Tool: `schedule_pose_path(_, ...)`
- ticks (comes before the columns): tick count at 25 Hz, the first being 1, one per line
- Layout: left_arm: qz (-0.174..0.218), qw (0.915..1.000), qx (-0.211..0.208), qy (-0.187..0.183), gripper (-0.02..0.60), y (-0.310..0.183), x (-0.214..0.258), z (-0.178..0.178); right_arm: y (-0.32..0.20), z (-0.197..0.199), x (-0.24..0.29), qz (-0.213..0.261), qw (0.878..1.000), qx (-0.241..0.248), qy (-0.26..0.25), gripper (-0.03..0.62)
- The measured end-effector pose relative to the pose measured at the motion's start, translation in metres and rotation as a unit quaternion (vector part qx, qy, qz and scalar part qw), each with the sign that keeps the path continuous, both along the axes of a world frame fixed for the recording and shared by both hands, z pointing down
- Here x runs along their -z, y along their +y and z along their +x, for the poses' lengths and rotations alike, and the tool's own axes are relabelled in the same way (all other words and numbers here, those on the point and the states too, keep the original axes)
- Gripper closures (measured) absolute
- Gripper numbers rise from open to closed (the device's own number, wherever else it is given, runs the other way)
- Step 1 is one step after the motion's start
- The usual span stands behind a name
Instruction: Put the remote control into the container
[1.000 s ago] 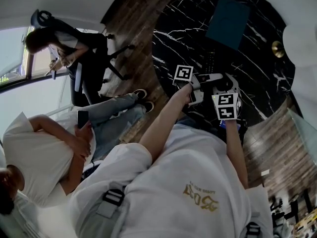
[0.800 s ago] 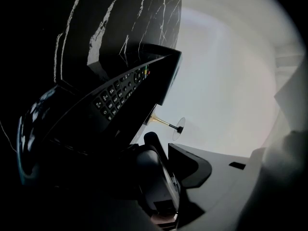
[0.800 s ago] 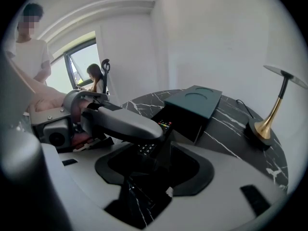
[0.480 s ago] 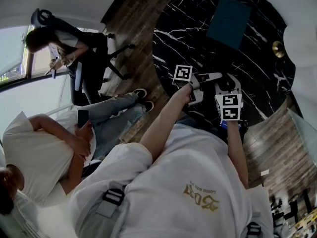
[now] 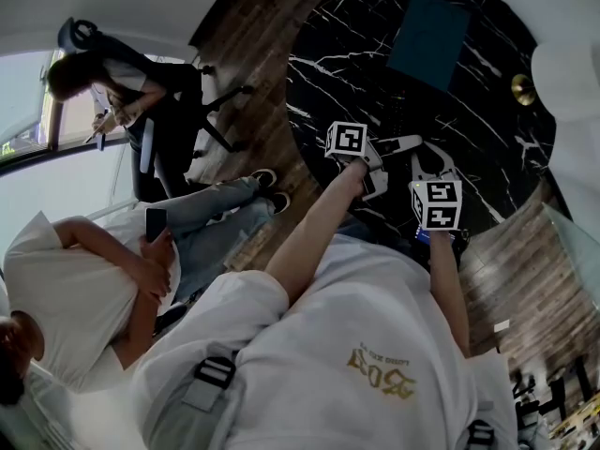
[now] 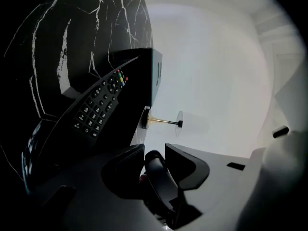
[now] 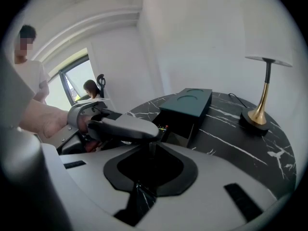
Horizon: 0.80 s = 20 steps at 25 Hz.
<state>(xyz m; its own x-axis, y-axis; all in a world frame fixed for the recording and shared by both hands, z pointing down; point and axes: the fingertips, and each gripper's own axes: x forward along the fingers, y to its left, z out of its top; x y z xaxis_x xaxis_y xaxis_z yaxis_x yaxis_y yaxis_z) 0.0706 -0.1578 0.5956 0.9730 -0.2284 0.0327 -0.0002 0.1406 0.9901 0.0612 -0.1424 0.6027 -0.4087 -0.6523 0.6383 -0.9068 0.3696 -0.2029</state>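
Observation:
A black remote control [image 5: 397, 118] lies on the round black marble table [image 5: 487, 139], just short of the teal container [image 5: 429, 29]. In the left gripper view the remote control [image 6: 98, 107] is ahead to the left, with the container [image 6: 142, 76] behind it. My left gripper [image 6: 154, 155] has just been closing; a dark rounded part, apparently the right gripper's tip, sits between its jaws. My right gripper [image 7: 147, 148] has just been closing too. Its tips meet, with nothing seen between them, under one of the left gripper's fingers [image 7: 125, 126]. The two grippers cross above the table's near edge.
A lamp with a gold base [image 7: 262, 117] stands at the table's right side. One person [image 5: 94, 279] sits at the left with a phone, another [image 5: 112, 82] on a chair further back. Wood floor surrounds the table.
The right gripper's jaws have drawn together and its marker cube has shifted slightly right. The left gripper has rolled a little and stayed in place. The remote control has not moved.

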Motion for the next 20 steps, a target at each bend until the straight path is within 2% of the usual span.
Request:
schedule_pose_path(2, 0.003, 0.9999, 0.01, 0.004, 0.439, -0.001, 0.004, 0.0, -0.001, -0.002, 0.006, 0.017, 1.0, 0.003, 0.008, 0.552)
schedule_pose_path(4, 0.004, 0.9992, 0.027, 0.029, 0.44, -0.003, 0.015, 0.0, -0.001, -0.003, 0.014, 0.037, 0.999, 0.015, 0.016, 0.558)
schedule_pose_path(7, -0.001, 0.9961, 0.072, 0.052, 0.449, -0.013, 0.022, -0.012, 0.001, -0.001, 0.023, 0.059, 0.998, 0.023, 0.014, 0.559)
schedule_pose_path(8, 0.011, 0.9956, 0.082, 0.043, 0.451, -0.017, 0.022, -0.018, 0.002, 0.001, 0.025, 0.063, 0.998, 0.02, 0.013, 0.559)
schedule_pose_path(9, 0.034, 0.9954, 0.087, 0.02, 0.483, -0.02, 0.02, -0.024, 0.002, 0.003, 0.026, 0.065, 0.998, 0.014, 0.011, 0.559)
schedule_pose_path(11, 0.094, 0.9901, 0.081, -0.066, 0.569, -0.023, 0.01, -0.036, 0.002, 0.01, 0.028, 0.068, 0.998, -0.001, 0.005, 0.56)
schedule_pose_path(13, 0.149, 0.9751, 0.064, -0.151, 0.574, -0.024, 0.002, -0.045, 0.002, 0.014, 0.03, 0.072, 0.997, -0.012, 0.003, 0.568)
schedule_pose_path(15, 0.192, 0.9582, 0.047, -0.207, 0.574, -0.022, 0.0, -0.052, 0.002, 0.017, 0.034, 0.076, 0.997, -0.02, 0.005, 0.571)
schedule_pose_path(17, 0.237, 0.9351, 0.029, -0.262, 0.574, -0.021, 0.003, -0.059, 0.002, 0.02, 0.037, 0.08, 0.996, -0.03, 0.001, 0.574)
schedule_pose_path(20, 0.316, 0.8977, 0.018, -0.307, 0.574, -0.021, 0.01, -0.06, 0.0, 0.026, 0.043, 0.089, 0.995, -0.048, -0.008, 0.579)
